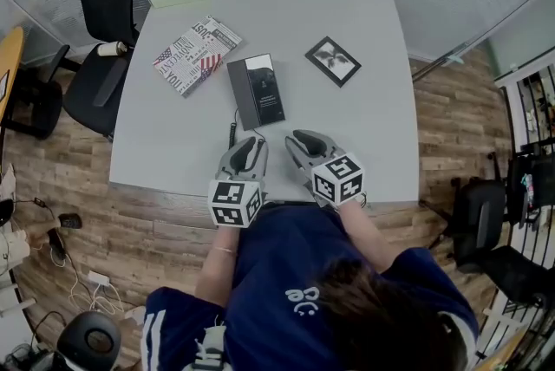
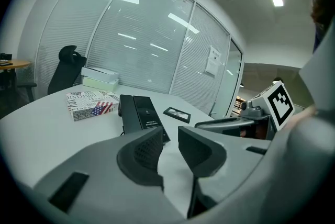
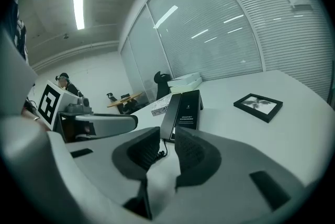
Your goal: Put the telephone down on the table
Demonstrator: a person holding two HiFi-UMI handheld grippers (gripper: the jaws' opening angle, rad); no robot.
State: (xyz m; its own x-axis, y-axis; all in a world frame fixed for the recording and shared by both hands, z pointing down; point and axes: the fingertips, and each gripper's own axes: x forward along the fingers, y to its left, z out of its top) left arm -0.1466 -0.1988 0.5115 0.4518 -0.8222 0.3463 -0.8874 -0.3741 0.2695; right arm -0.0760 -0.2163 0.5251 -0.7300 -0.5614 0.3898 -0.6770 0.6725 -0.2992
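Two empty grippers, left gripper (image 1: 254, 144), right gripper (image 1: 297, 138), jaws slightly apart, telephone (image 1: 257, 90) on table (image 1: 347, 5), flag-print box (image 1: 197, 55).

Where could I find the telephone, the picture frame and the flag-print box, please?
telephone (image 1: 258, 92), head view, middle of its black body.
picture frame (image 1: 333, 61), head view, centre of the picture.
flag-print box (image 1: 197, 55), head view, middle of its top face.
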